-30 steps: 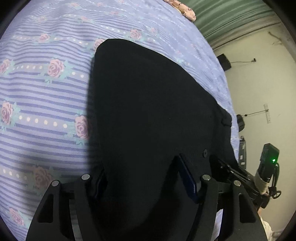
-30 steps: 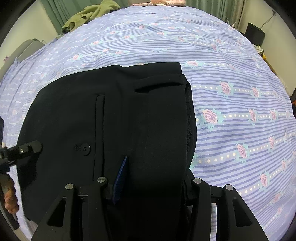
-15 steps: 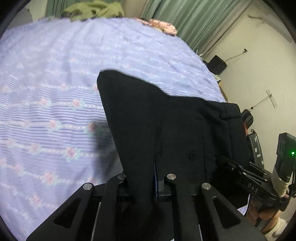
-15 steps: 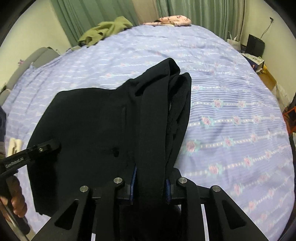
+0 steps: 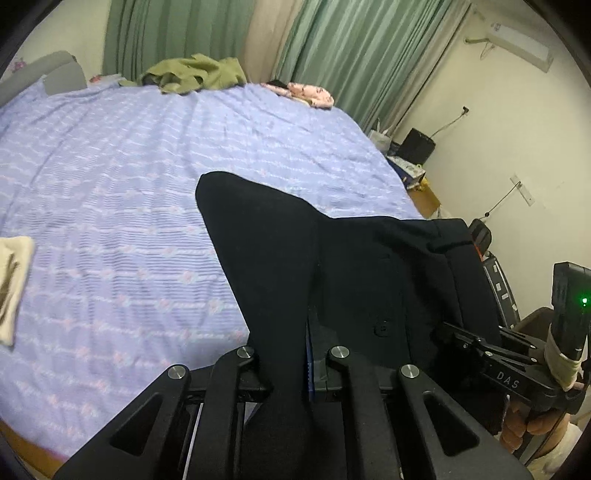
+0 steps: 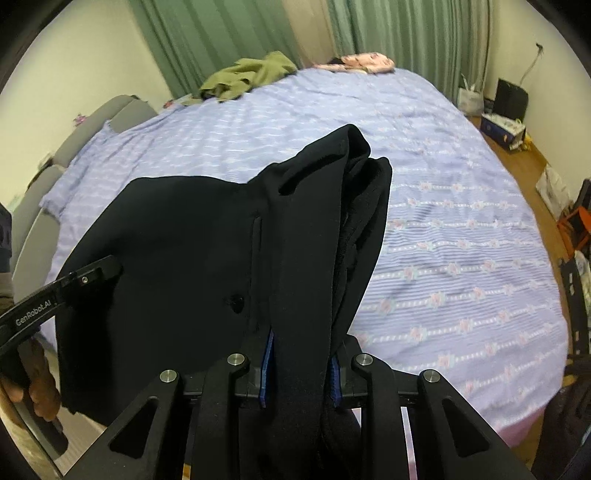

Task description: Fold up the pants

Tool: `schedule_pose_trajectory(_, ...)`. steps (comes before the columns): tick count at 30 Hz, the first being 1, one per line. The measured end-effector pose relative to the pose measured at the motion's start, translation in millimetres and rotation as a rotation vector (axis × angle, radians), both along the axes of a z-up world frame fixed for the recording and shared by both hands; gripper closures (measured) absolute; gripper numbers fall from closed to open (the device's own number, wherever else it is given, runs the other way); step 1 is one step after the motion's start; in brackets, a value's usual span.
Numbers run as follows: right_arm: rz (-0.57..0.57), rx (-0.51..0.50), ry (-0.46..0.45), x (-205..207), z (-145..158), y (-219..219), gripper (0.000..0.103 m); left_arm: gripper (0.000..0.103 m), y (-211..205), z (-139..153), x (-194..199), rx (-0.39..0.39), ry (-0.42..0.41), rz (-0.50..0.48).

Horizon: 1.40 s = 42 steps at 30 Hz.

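Note:
The black pants hang in the air above a bed with a lilac rose-striped cover, stretched between both grippers. My left gripper is shut on one edge of the waist, and the cloth rises to a point in front of it. My right gripper is shut on the bunched waistband of the pants, its blue pads pressing a thick fold. A back-pocket button and a belt loop show. Each gripper appears in the other's view: the right gripper and the left gripper.
A green garment and a pink patterned one lie at the bed's far end, before green curtains. A beige cloth lies at the bed's left edge. Bags and boxes sit on the wooden floor to the right.
Both grippers closed on the waist and lifted the pants off the bed. The pants now hang high, and the room and curtains have come into view.

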State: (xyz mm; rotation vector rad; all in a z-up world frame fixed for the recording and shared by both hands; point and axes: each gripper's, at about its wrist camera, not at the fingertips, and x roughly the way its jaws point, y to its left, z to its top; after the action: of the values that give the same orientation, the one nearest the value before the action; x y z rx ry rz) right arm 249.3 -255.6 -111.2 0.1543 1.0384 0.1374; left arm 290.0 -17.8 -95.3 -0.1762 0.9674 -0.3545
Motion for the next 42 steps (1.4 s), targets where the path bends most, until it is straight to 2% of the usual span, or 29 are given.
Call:
schedule_pose_trajectory(5, 0.057, 0.003, -0.054, -36, 37, 32, 0.079, 0.092, 29, 37, -46, 0.072, -0.09, 0.034)
schedule_pose_trajectory(8, 0.135, 0.012, -0.089, -49, 52, 54, 0.079, 0.092, 46, 52, -68, 0.103, -0.129, 0.087)
schedule_pose_trajectory(14, 0.259, 0.012, -0.166, -69, 70, 107, 0.079, 0.093, 98, 59, -99, 0.105, -0.15, 0.193)
schedule_pose_trajectory(19, 0.327, 0.021, -0.158, -78, 77, 158, 0.079, 0.093, 165, 62, -121, 0.067, -0.15, 0.245)
schedule_pose_trajectory(22, 0.357, 0.021, -0.153, -80, 80, 197, 0.079, 0.093, 207, 61, -129, 0.033, -0.153, 0.255)
schedule_pose_trajectory(27, 0.324, 0.032, -0.148, -88, 80, 273, 0.079, 0.093, 286, 63, -128, 0.062, -0.154, 0.203)
schedule_pose_trajectory(31, 0.291, 0.066, -0.124, -92, 78, 336, 0.079, 0.093, 340, 68, -125, 0.113, -0.153, 0.172)
schedule_pose_trajectory(37, 0.358, 0.049, -0.108, -98, 81, 402, 0.079, 0.093, 404, 66, -126, 0.09, -0.132, 0.205)
schedule_pose_trajectory(42, 0.421, 0.081, -0.11, -89, 75, 433, 0.079, 0.093, 445, 60, -128, 0.096, -0.117, 0.281)
